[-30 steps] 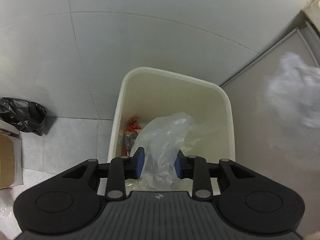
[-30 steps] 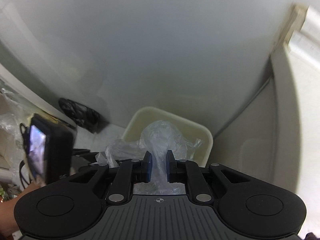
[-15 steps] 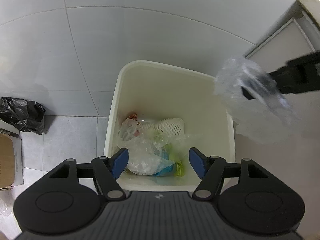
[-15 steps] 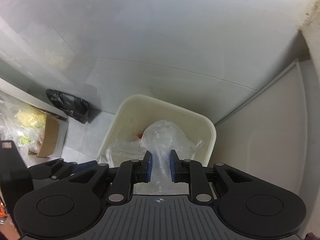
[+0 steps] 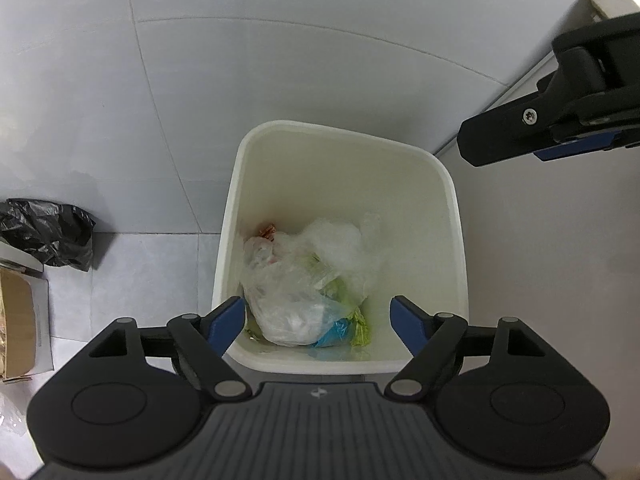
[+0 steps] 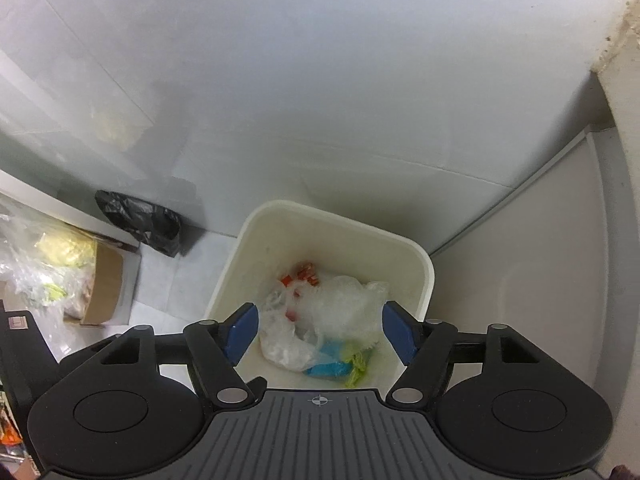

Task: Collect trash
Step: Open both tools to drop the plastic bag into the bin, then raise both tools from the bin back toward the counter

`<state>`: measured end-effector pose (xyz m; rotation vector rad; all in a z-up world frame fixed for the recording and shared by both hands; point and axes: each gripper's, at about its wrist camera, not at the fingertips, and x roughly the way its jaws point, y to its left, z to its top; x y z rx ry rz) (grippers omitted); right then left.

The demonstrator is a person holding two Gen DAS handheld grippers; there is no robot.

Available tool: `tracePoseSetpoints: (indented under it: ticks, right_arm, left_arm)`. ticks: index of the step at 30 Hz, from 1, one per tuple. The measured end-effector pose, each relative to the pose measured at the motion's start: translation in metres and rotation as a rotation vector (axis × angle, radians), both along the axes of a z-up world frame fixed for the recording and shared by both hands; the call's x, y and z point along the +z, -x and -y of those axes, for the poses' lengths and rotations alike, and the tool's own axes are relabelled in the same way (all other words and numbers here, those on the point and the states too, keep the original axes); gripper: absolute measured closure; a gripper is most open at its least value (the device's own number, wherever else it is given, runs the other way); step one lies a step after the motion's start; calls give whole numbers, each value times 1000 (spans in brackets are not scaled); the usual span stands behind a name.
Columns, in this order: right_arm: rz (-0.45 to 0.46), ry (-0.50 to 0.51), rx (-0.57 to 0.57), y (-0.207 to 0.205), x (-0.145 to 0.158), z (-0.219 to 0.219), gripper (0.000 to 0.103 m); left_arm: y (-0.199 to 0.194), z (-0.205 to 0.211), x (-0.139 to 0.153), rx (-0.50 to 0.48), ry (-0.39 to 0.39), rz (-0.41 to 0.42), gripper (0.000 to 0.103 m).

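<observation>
A cream plastic bin (image 5: 456, 216) (image 6: 426, 268) stands on the floor against a tiled wall. At its bottom lie clear crumpled plastic bags (image 5: 296, 284) (image 6: 344, 308), a blue wrapper (image 5: 336, 330) (image 6: 326, 366), green scraps and an orange-red packet (image 6: 302, 274). My left gripper (image 5: 318, 322) hovers over the bin's near edge, its jaws opening with nothing between them. My right gripper (image 6: 318, 332) also hangs above the bin, jaws opening and holding nothing; in the left wrist view its black finger (image 5: 520, 136) reaches in at the upper right.
A black rubbish bag (image 5: 48, 232) (image 6: 140, 218) slumps on the floor left of the bin. Further left sits an open cardboard box (image 5: 18, 324) (image 6: 106, 284) beside clear bags with yellow contents (image 6: 48, 264). A beige panel (image 5: 560, 260) flanks the bin's right side.
Both grippers held clear plastic bags a second ago. Each has opened, left first, then right, and the bags now lie in the bin. The right gripper came in over the bin.
</observation>
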<state>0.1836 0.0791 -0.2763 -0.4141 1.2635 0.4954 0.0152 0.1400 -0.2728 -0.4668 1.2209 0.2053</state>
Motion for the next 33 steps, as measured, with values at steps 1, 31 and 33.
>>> tracePoseSetpoints:
  ticks: [1,31,33]
  right_arm:
    - [3,-1,-2,0,1,1,33]
    - [225,-288,-113,82,107,67,16]
    - [254,-304,-117,92,115,77,16]
  left_arm:
    - [0,0,1,-1,-3,1,25]
    - [27,14,75,-127,-106,53,4]
    - [28,19,81,-140,-115,56,4]
